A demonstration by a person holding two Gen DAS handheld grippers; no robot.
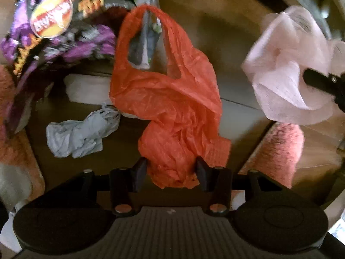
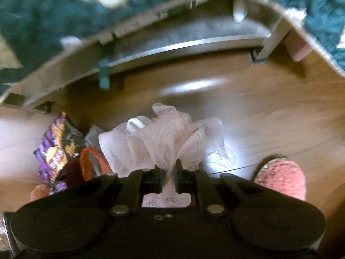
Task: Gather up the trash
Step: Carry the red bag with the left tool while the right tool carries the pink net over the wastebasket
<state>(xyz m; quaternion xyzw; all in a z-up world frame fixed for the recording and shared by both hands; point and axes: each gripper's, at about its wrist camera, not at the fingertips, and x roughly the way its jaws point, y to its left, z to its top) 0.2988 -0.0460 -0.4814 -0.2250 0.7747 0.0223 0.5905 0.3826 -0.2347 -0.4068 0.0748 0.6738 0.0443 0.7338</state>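
The left claw (image 1: 171, 168) pointed steeply downward, its jaws pressed against a bunched orange plastic bag (image 1: 170, 116). The right claw (image 2: 168, 172) also pointed down, jaws nearly together, pinching a crumpled pale tissue (image 2: 163, 138).

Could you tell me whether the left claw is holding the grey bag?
No, the left claw grips the orange bag, while the grey bag lies apart on the floor.

bag (image 1: 172, 99): thin crinkled orange plastic | tissue (image 2: 163, 138): soft textured paper | floor (image 2: 269, 112): smooth glossy wood | chip packet (image 1: 56, 21): shiny foil
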